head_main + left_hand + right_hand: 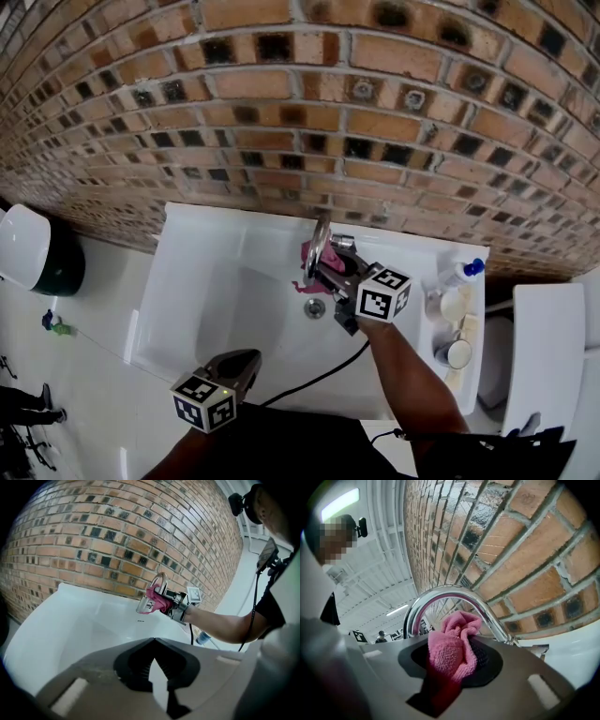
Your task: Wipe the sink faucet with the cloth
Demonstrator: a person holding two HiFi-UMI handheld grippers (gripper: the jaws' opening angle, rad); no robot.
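A chrome arched faucet (320,246) stands at the back of a white sink (187,281) under a brick wall. My right gripper (325,269) is shut on a pink cloth (307,253), which is pressed against the faucet's arch. In the right gripper view the cloth (450,651) bunches out of the jaws just below the curved spout (440,595). My left gripper (239,367) hangs over the sink's near rim, shut and holding nothing. From the left gripper view the faucet (161,581), the cloth (157,601) and the right gripper (176,603) show across the basin.
A drain (315,307) lies in the basin under the spout. On the sink's right ledge stand a blue-capped bottle (462,272) and two small cups (457,352). A dark bin with a white lid (33,251) sits on the floor at left. A black cable (319,375) trails from the right arm.
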